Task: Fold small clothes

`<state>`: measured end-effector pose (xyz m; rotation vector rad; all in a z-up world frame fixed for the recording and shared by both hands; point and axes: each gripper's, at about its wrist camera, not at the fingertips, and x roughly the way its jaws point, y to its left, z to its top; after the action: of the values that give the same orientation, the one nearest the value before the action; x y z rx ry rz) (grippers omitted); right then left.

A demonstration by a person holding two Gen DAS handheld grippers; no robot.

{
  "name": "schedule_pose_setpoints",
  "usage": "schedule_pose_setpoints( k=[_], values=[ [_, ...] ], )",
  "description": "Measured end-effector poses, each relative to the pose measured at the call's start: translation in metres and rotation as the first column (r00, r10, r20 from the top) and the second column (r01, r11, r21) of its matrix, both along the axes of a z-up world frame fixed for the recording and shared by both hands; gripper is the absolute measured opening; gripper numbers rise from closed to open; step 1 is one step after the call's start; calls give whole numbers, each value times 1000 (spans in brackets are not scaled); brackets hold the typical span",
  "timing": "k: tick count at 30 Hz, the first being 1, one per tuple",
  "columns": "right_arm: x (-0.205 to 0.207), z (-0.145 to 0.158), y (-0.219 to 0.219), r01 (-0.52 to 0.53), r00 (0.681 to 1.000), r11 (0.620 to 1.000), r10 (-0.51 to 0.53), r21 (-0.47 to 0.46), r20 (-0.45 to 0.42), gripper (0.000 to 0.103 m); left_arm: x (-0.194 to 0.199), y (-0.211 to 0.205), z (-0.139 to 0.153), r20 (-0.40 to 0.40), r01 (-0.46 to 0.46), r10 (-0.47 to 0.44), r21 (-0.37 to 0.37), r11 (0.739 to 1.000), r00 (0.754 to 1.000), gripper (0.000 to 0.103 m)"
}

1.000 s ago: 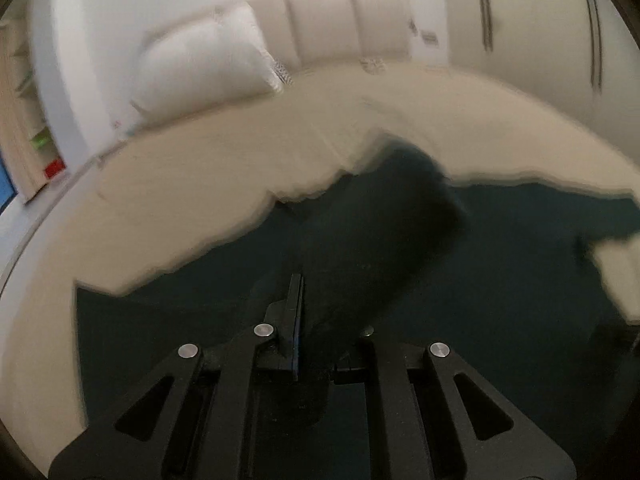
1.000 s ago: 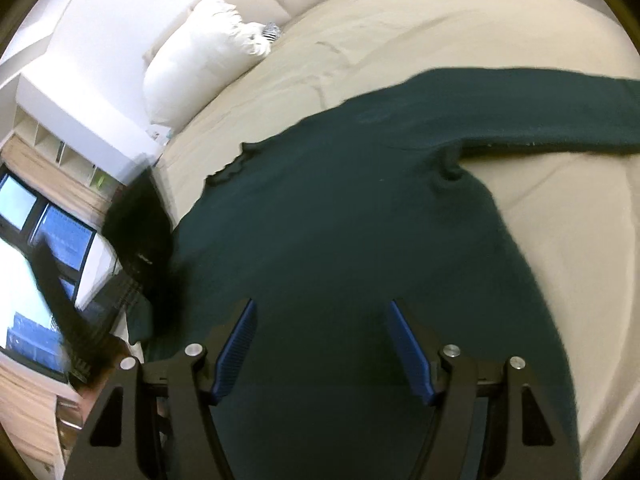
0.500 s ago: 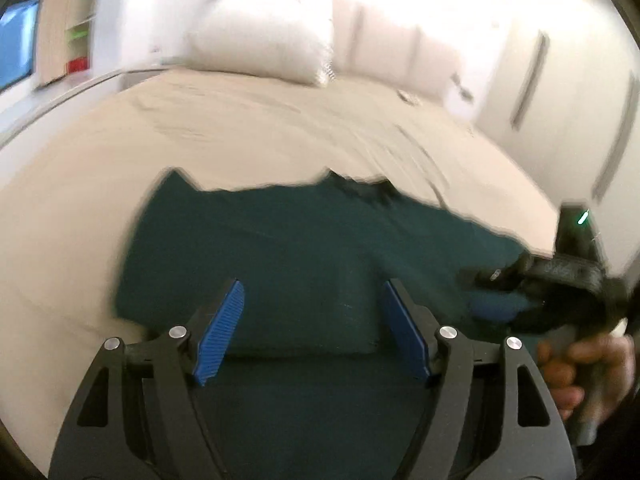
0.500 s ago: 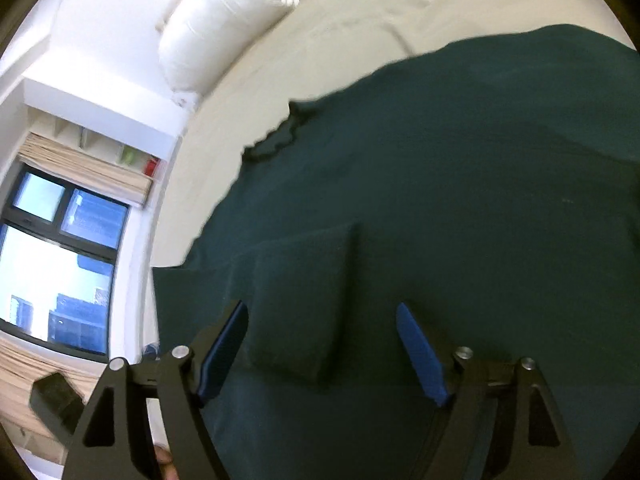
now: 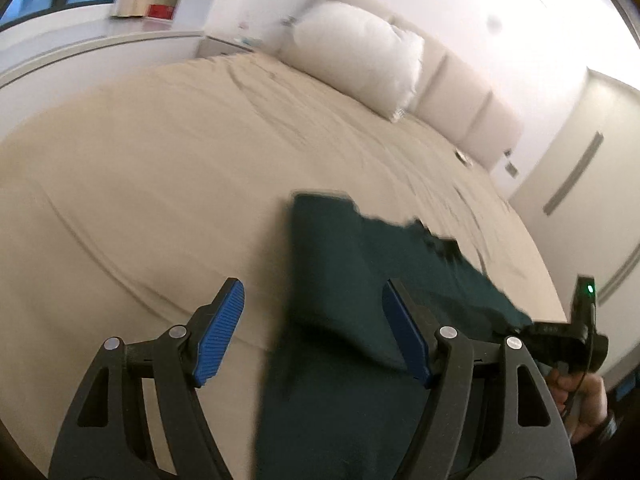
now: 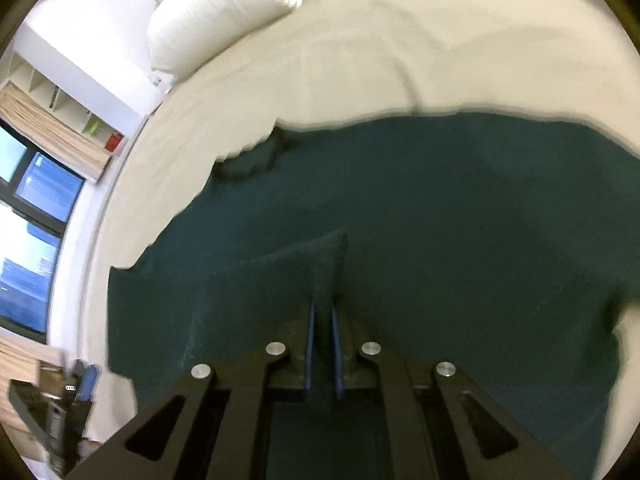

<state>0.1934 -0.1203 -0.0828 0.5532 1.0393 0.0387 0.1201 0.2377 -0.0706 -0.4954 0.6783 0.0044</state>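
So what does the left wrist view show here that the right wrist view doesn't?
Left wrist only: the left gripper with jaws open and nothing between the pads, plus the hand holding the other gripper at the frame's right edge, and a padded headboard.

Right wrist only: the right gripper, jaws just closed, pinching a raised fold of fabric.

Both: the dark green sweater lying on the beige bed, and the white pillow.

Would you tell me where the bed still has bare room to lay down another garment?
Bare sheet lies between the white pillow and the dark green sweater, and along the sweater's window side. The near part by the right gripper is covered.
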Motion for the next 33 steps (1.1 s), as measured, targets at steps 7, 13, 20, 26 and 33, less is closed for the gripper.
schedule_pose_setpoints(
  k=[7, 13, 20, 26, 33],
  values=[
    [28, 5, -34, 10, 1000, 987, -10, -162, -5, 9, 16, 34, 23, 8, -36, 36, 19, 999, 999, 70],
    [32, -19, -35, -11, 998, 988, 1, -156, -61, 10, 83, -4, 28, -33, 55, -52, 96, 994, 998, 70],
    [28, -19, -35, -21, 999, 996, 18, -84, -36, 11, 155, -76, 5, -106, 214, -195, 215, 953, 975, 70],
    [26, -19, -34, -35, 999, 998, 34, -50, -30, 13, 187, -86, -53, -236, 211, -127, 375, 903, 963, 58],
    [22, -16, -39, -2, 999, 1000, 2, -1, -32, 13, 183, -68, -61, -232, 219, -138, 371, 902, 963, 59]
  ],
)
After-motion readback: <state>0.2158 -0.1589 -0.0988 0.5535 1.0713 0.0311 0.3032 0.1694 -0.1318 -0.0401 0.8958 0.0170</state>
